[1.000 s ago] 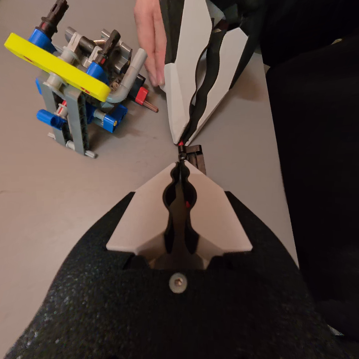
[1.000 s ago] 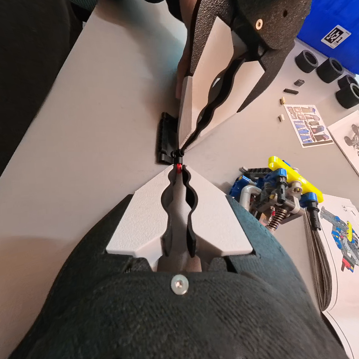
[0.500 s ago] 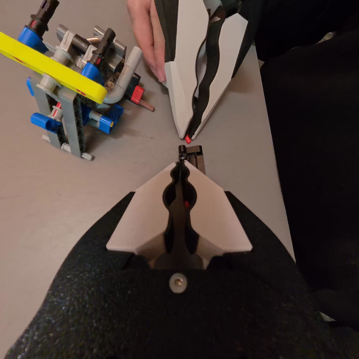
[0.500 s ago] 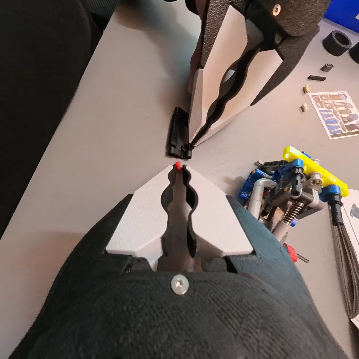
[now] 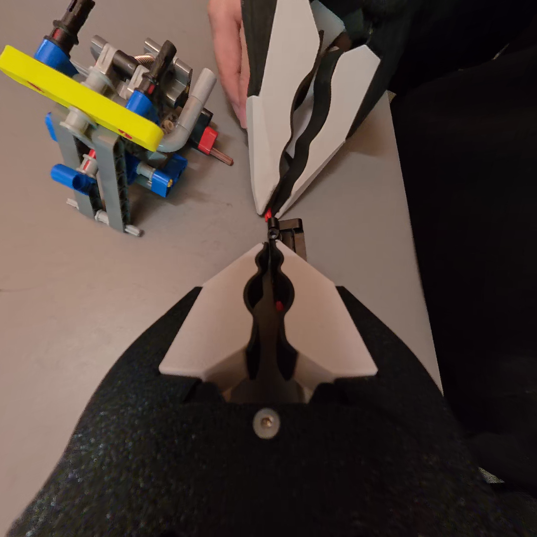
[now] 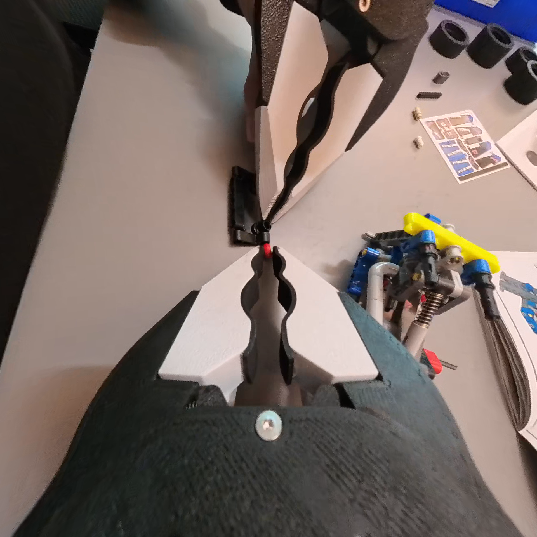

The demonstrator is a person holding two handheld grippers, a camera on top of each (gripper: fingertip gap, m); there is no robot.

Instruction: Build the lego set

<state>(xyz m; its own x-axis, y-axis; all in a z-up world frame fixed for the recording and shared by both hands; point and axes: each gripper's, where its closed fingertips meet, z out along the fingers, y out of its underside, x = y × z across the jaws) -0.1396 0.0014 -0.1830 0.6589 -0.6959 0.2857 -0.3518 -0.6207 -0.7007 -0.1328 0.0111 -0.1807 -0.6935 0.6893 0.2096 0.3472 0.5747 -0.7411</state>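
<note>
Black and tiny, the connector piece (image 5: 273, 231) sticks out of your left gripper (image 5: 270, 245), whose two white fingers (image 5: 232, 279) are squeezed tight on its thin back end. You hold it by the tail so the round front end stays free. Right in front, your right gripper (image 5: 268, 210) points back at you, pinched on a little red pin (image 5: 268, 214). The pin's tip touches the black piece, nose to nose. A flat black part (image 5: 295, 235) lies on the grey table (image 5: 87, 290) just under them. The colourful brick model (image 5: 110, 130), with its yellow beam, stands off to the left, well apart. A hand (image 5: 229, 58) rests beside the far gripper.

From your right gripper's (image 6: 268, 252) side, the red pin (image 6: 266, 251) sits at the very tip of the fingers (image 6: 305, 279), which are closed on it. Only its end pokes out, so it can meet the hole. Your left gripper (image 6: 266, 220) comes down from above with the black connector (image 6: 263, 229) at its tip, touching the pin. The flat black part (image 6: 242, 203) lies behind, near the table edge. The brick model (image 6: 421, 270) stands to the right, near a booklet (image 6: 517, 363). Black tyres (image 6: 479, 43) and a sticker sheet (image 6: 462, 145) lie farther back, out of the way.
</note>
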